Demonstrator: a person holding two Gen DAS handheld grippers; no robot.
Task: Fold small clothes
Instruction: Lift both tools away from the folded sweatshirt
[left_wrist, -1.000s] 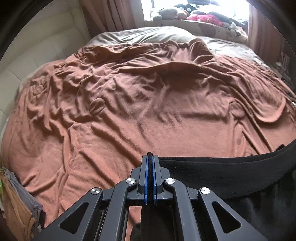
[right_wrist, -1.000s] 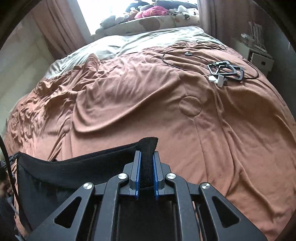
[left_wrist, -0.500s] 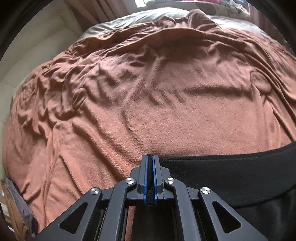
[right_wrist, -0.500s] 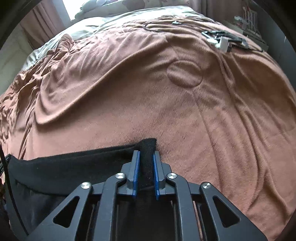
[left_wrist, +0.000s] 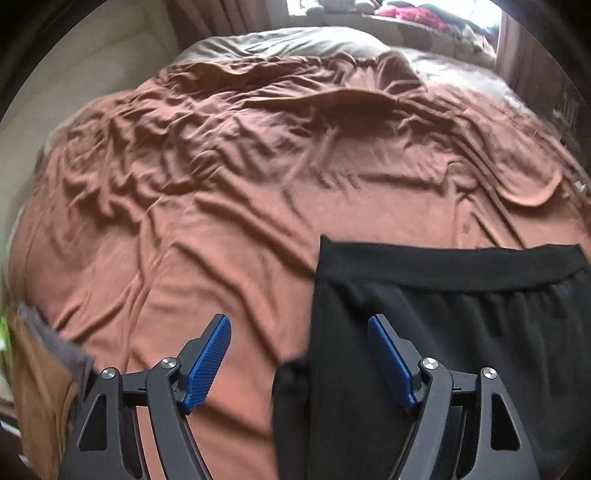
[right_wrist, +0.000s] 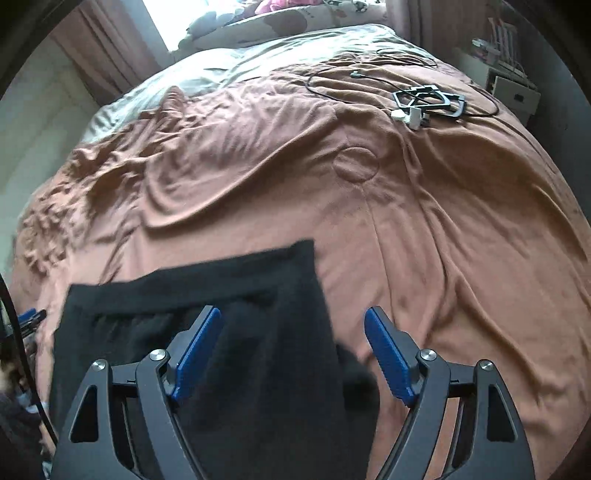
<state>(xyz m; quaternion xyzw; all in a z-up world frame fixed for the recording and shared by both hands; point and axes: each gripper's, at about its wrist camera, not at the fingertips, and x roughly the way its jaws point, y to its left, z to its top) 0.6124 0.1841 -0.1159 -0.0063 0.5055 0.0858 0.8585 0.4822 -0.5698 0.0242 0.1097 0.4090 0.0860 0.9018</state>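
The black garment is lying flat on the bed, waistband toward twelve o'clock; its loose edges are risking bunching if dragged; the left gripper and right gripper have just been opening wide, gripping nothing, pads clear above the cloth.

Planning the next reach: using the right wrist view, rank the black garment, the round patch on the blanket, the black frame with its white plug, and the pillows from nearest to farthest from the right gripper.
1. Black garment, lying between the open right gripper jaws, which have just been opening.
2. Round patch, middle of the brown blanket.
3. Black frame, with its white plug, upper right.
4. Pillows, far end by the window.
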